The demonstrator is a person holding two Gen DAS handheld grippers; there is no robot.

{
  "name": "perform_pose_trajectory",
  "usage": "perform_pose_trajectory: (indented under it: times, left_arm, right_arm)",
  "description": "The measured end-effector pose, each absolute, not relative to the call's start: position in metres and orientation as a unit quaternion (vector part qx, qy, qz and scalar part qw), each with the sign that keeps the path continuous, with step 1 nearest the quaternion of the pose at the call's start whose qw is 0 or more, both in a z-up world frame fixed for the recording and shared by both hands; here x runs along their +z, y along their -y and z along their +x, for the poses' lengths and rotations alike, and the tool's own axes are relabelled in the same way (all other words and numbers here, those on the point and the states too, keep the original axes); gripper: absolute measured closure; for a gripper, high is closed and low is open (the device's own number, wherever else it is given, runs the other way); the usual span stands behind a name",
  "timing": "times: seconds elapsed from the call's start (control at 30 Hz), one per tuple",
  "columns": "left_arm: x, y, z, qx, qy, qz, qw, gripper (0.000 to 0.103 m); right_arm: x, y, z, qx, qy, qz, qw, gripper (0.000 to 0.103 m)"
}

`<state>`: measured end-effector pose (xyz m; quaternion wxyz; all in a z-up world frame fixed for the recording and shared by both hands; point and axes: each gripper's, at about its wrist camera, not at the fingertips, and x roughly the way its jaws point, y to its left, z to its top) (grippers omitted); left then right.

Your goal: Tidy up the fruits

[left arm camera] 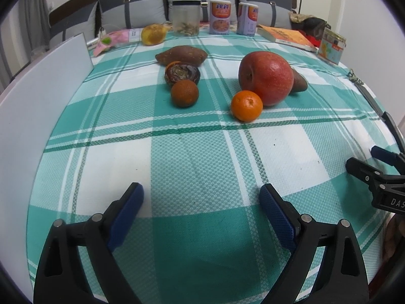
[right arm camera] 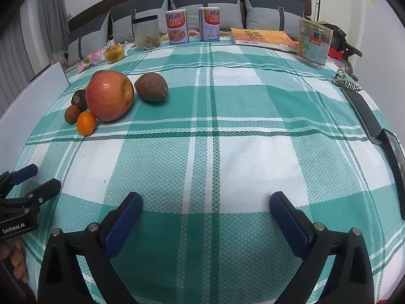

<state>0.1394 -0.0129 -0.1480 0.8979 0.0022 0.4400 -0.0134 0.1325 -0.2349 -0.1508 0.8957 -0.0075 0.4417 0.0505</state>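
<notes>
On the green-and-white checked cloth (left arm camera: 197, 157) lies a big red apple (left arm camera: 265, 77) (right arm camera: 109, 95), with a small orange (left arm camera: 246, 106) (right arm camera: 86, 123) touching its front. Left of them are a brownish round fruit (left arm camera: 184, 93) (right arm camera: 71, 113), a dark shrivelled fruit (left arm camera: 182, 73) and a long sweet potato (left arm camera: 181, 55). A second brown tuber (left arm camera: 300, 82) (right arm camera: 152, 87) sits behind the apple. My left gripper (left arm camera: 202, 197) (right arm camera: 44, 177) stands open and empty, well short of the fruit. My right gripper (right arm camera: 206, 202) (left arm camera: 364, 157) is open and empty over bare cloth, to the right of the fruit.
A white board (left arm camera: 30, 106) lines the left edge. Along the back stand a yellow fruit (left arm camera: 153, 34), a clear jar (left arm camera: 186, 17), two cans (left arm camera: 219, 17), a book (left arm camera: 286, 36) and a printed tub (right arm camera: 314, 44). Keys (right arm camera: 341, 78) and a black strap (right arm camera: 364, 111) lie at the right.
</notes>
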Motion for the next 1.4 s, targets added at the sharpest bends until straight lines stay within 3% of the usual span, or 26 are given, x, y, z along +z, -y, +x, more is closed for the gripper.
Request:
perform_pose_trajectory:
  times: [0.67,0.87,1.07,1.13,1.2,1.27,1.3,1.33,1.4]
  left_arm:
    - [-0.148,0.012,0.140,-0.018,-0.442,0.000,0.897,0.008]
    - [-0.132,-0.013,0.177,-0.038,-0.436,-0.072,0.896,0.009]
    - [-0.128,-0.013,0.226,-0.024,-0.429,-0.056,0.901,0.011]
    - [-0.133,-0.013,0.235,-0.018,-0.430,-0.054,0.901,0.018]
    - [-0.138,-0.016,0.239,-0.015,-0.436,-0.061,0.898,0.041]
    - [-0.141,-0.020,0.241,-0.013,-0.439,-0.064,0.896,0.050]
    - [-0.140,-0.020,0.239,-0.014,-0.432,-0.058,0.900,0.065]
    - [-0.139,-0.020,0.237,-0.024,-0.429,-0.056,0.901,0.074]
    - [-0.136,-0.020,0.232,-0.028,-0.428,-0.050,0.902,0.073]
  right_arm:
    - [-0.153,0.231,0.134,0.048,-0.445,-0.017,0.894,0.000]
    - [-0.153,0.231,0.134,0.048,-0.445,-0.017,0.894,0.000]
    - [-0.153,0.230,0.133,0.048,-0.446,-0.017,0.894,0.000]
    - [-0.153,0.230,0.134,0.048,-0.446,-0.018,0.894,0.000]
    - [-0.153,0.230,0.134,0.048,-0.446,-0.018,0.894,0.000]
    - [-0.153,0.230,0.134,0.048,-0.446,-0.018,0.894,0.000]
    - [-0.153,0.230,0.134,0.048,-0.446,-0.018,0.894,0.000]
    - [-0.153,0.230,0.134,0.048,-0.446,-0.018,0.894,0.000]
    - [-0.153,0.230,0.134,0.048,-0.446,-0.018,0.894,0.000]
